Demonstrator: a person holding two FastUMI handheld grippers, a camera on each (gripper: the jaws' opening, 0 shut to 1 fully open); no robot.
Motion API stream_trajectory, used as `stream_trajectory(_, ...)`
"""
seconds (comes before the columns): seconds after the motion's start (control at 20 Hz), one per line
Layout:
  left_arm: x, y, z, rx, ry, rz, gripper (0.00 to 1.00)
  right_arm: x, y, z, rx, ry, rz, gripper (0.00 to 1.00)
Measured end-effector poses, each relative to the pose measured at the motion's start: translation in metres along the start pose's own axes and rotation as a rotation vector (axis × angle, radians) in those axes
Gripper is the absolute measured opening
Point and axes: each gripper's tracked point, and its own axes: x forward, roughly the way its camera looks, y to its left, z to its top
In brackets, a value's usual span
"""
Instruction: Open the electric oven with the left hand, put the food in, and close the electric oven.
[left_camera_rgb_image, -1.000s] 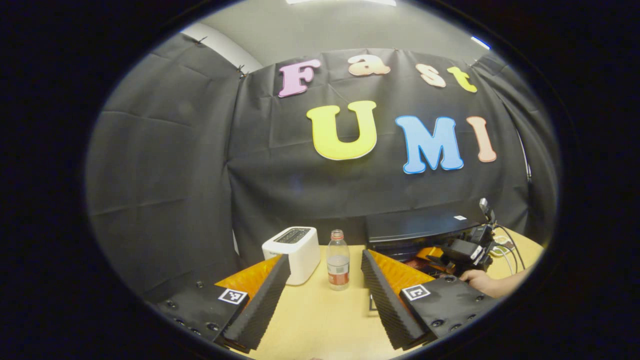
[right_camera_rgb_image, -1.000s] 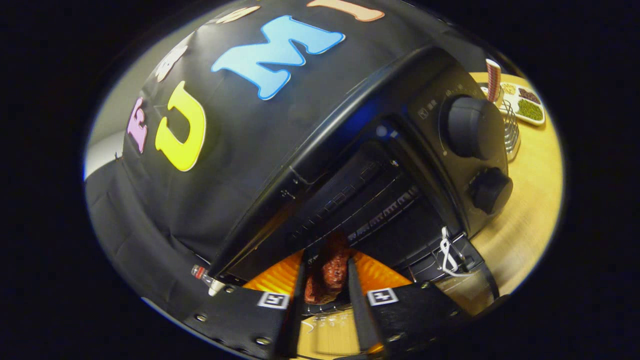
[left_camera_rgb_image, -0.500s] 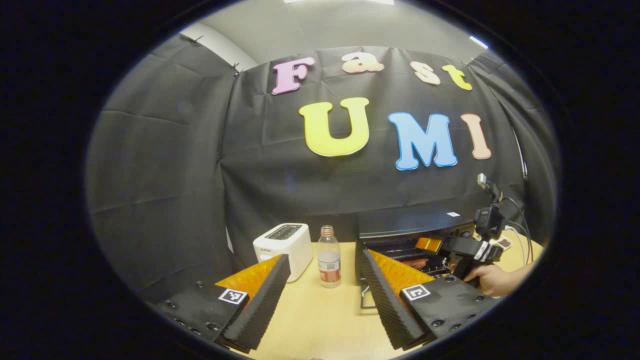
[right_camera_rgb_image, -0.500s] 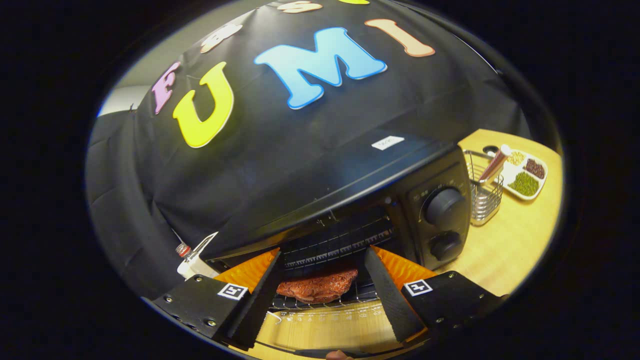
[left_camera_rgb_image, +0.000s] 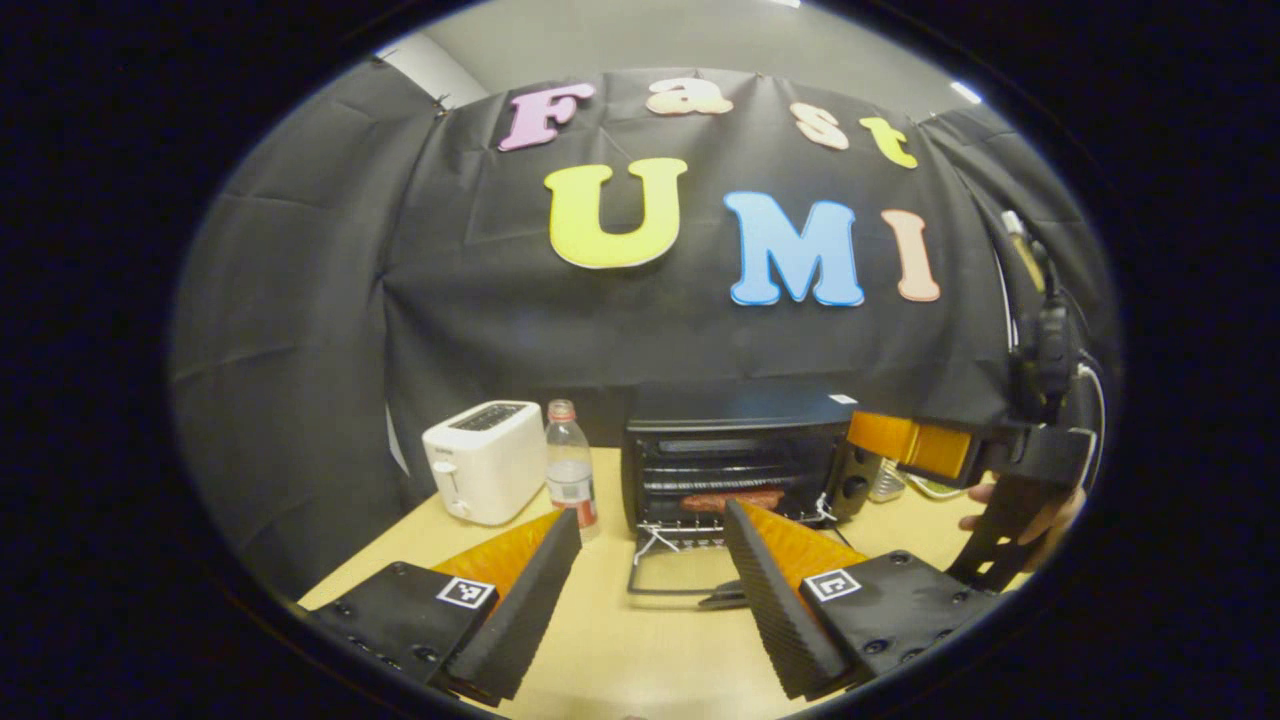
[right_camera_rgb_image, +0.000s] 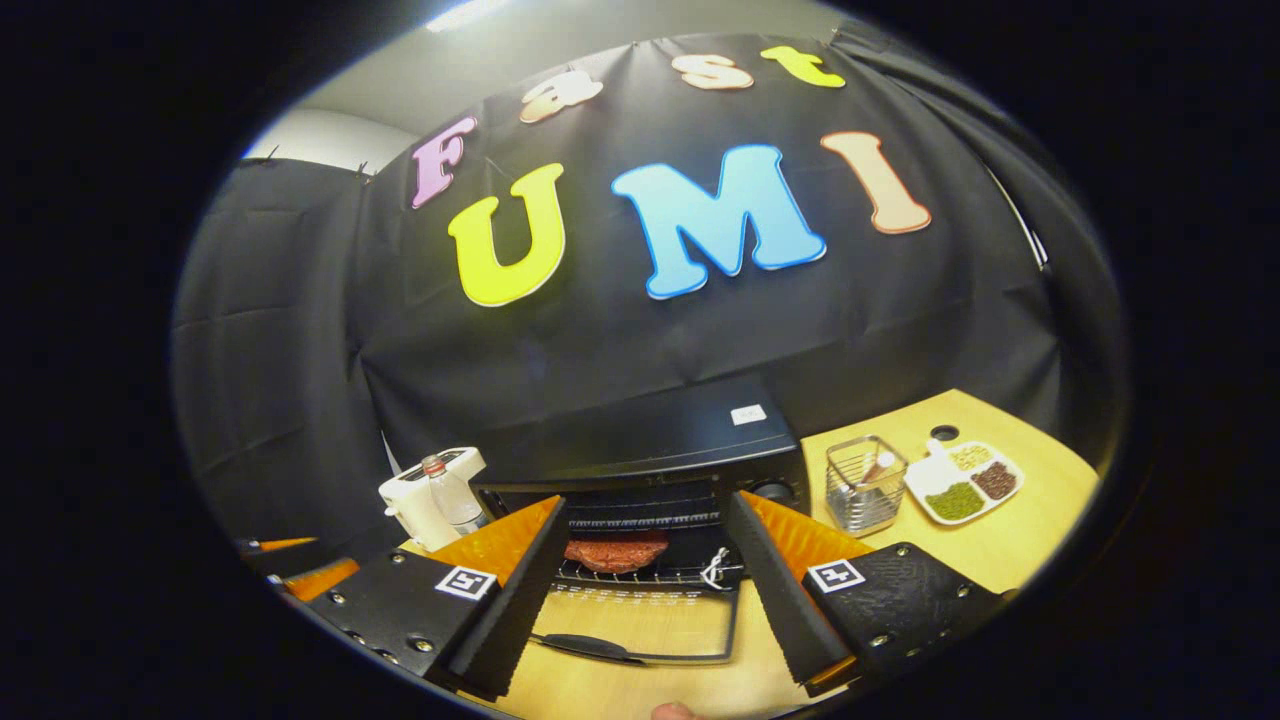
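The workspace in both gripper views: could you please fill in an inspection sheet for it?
Surface: light wooden table, bare in front of the oven.
Job's things: black oven with its door folded down flat; reddish-brown food lying on the rack inside.
Clutter: white toaster, plastic bottle, wire basket, divided dish of green and brown bits.
Grippers: left gripper open, holding nothing; right gripper open, holding nothing, back from the oven.
Cables: a black cable on the right gripper's rig.
Surroundings: black cloth wall behind the table.
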Motion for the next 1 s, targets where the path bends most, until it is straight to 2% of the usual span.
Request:
stream_trajectory(0.05,0.003,-0.009,-0.008,0.000,0.022,-0.019,1.00,-0.011,-0.006,0.007,-0.015,-0.019,-0.010,0.97)
stream_trajectory(0.2,0.009,-0.030,-0.034,-0.005,0.082,-0.057,0.94,-0.043,-0.022,0.023,-0.059,-0.056,-0.038,0.97)
stream_trajectory(0.25,0.011,-0.037,-0.044,-0.009,0.104,-0.070,0.97,-0.054,-0.028,0.029,-0.067,-0.070,-0.049,0.97)
stream_trajectory(0.35,0.016,-0.054,-0.067,-0.024,0.164,-0.099,0.97,-0.073,-0.037,0.041,-0.088,-0.106,-0.072,0.98)
stream_trajectory(0.6,0.031,-0.079,-0.112,-0.048,0.294,-0.143,0.97,-0.110,-0.055,0.048,-0.127,-0.112,-0.121,0.98)
stream_trajectory(0.65,0.036,-0.084,-0.122,-0.050,0.318,-0.149,1.00,-0.116,-0.059,0.047,-0.122,-0.106,-0.132,0.98)
stream_trajectory(0.8,0.053,-0.092,-0.145,-0.040,0.388,-0.154,0.97,-0.130,-0.076,0.047,-0.115,-0.092,-0.176,0.98)
stream_trajectory(1.0,0.068,-0.104,-0.175,0.001,0.483,-0.171,1.00,-0.144,-0.098,0.049,-0.120,-0.082,-0.244,0.98)
